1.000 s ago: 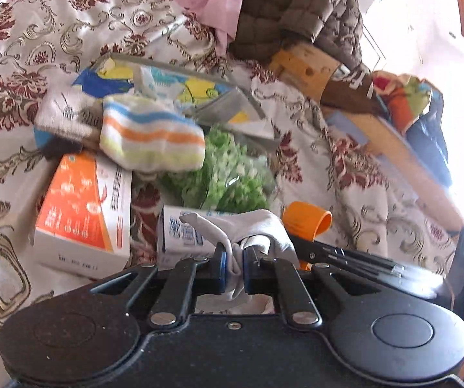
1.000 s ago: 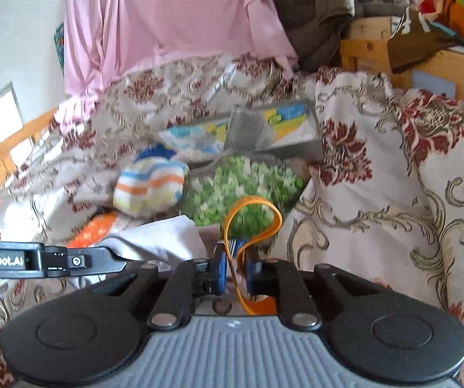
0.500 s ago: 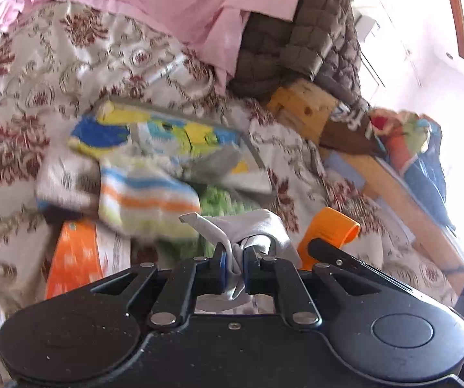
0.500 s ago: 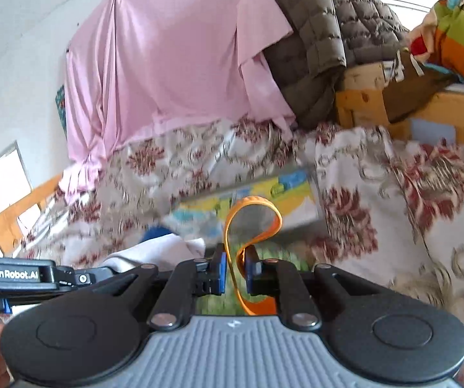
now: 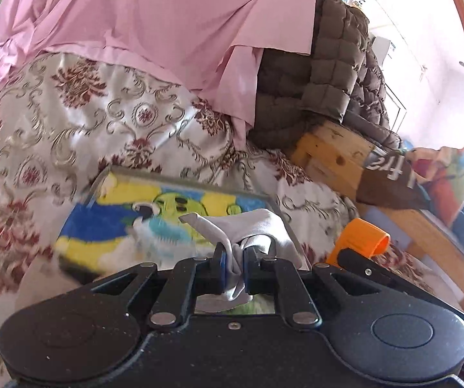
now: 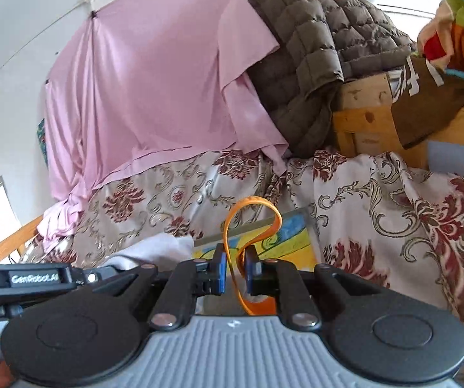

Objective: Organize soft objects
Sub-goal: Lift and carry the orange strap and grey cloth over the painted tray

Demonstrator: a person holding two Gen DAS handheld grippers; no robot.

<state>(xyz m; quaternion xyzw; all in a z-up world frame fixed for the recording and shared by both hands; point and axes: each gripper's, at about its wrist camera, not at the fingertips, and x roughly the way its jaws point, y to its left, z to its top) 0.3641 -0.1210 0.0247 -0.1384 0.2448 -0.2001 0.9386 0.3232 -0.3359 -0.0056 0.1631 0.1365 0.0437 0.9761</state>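
Both hands have risen and tipped up since the earlier frame, so the striped sock, the boxes and the green bag that lay ahead of the grippers have dropped out of sight.

Left wrist view: the left gripper [image 5: 234, 266] is clenched on a grey cloth [image 5: 248, 226], which bunches between the pads and fans out above them. Just beyond it lies the cartoon-print tray [image 5: 154, 207], tilted on the floral bedspread [image 5: 102, 123]. To the gripper's right sits the orange band [image 5: 359, 236], held by the other tool. Farther ahead hang a pink sheet [image 5: 167, 22] and a brown jacket [image 5: 335, 74].

Right wrist view: the right gripper [image 6: 235, 273] is closed on the orange band [image 6: 251, 223], whose loop stands up above the pads. The grey cloth [image 6: 157, 249] shows just to its left, beside the left tool. The tray [image 6: 283, 242] lies just ahead, slightly right.

Compared with a second ago, the tray has slid from far ahead to just over the fingertips in both views, and more of the sheet and jacket shows.

To carry well, I would keep both grips firm, hold the two tools apart so cloth and band do not tangle, and come over the tray before lowering either; the limp cloth will trail.
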